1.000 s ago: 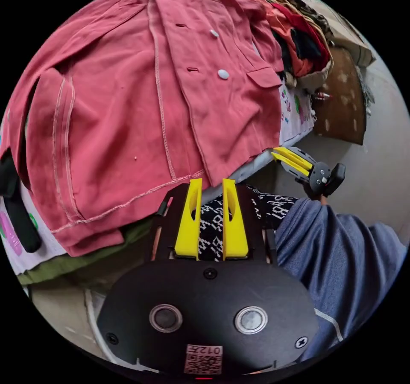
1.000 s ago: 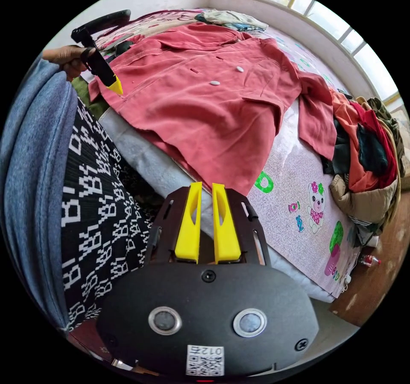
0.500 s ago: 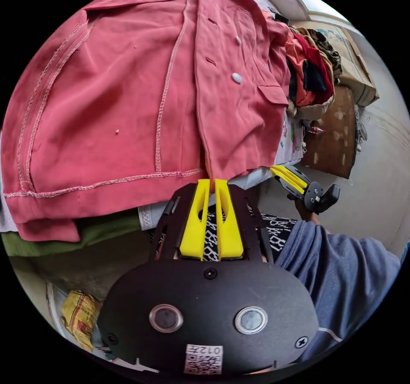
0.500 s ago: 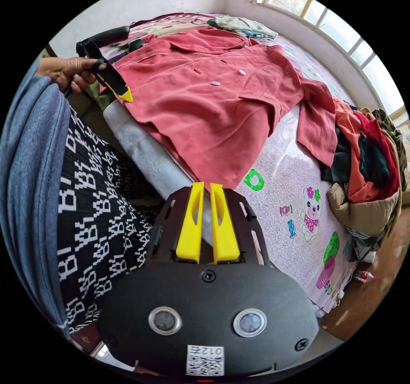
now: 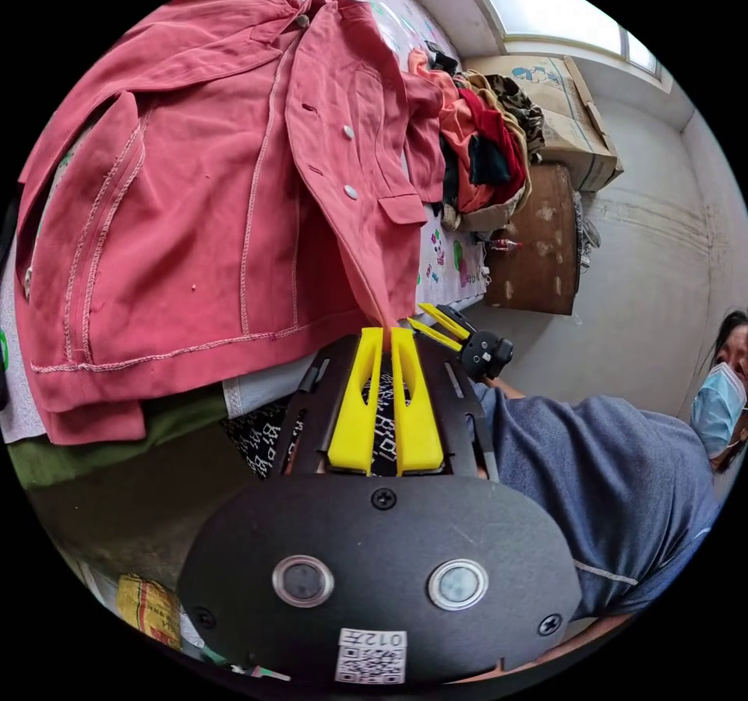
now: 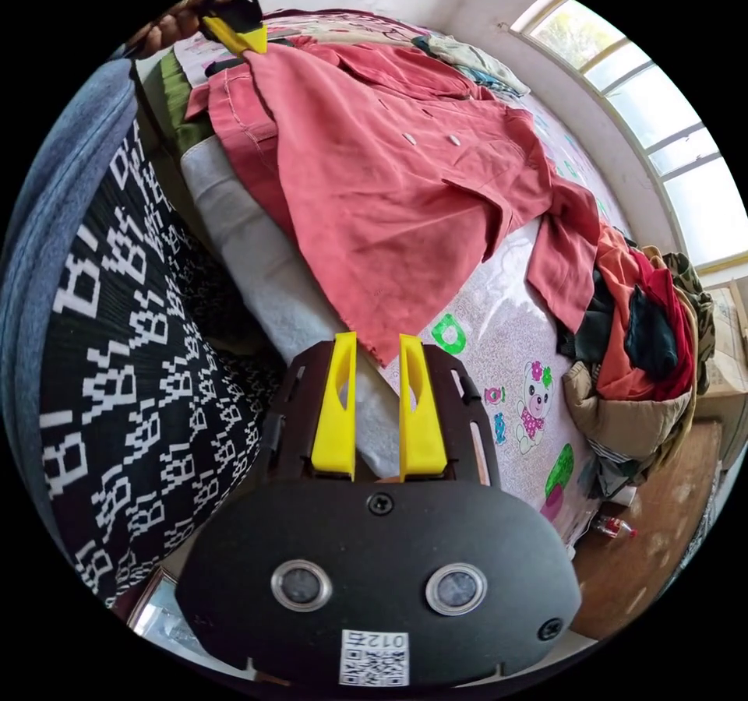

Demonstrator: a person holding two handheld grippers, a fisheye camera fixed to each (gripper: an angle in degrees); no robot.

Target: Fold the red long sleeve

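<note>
Red long sleeve spread across the bed's near edge: light, limp cloth that sags from the left tongs, clenched on its front hem corner; right tongs, released, flank the other hem corner, the likely second hold.
</note>
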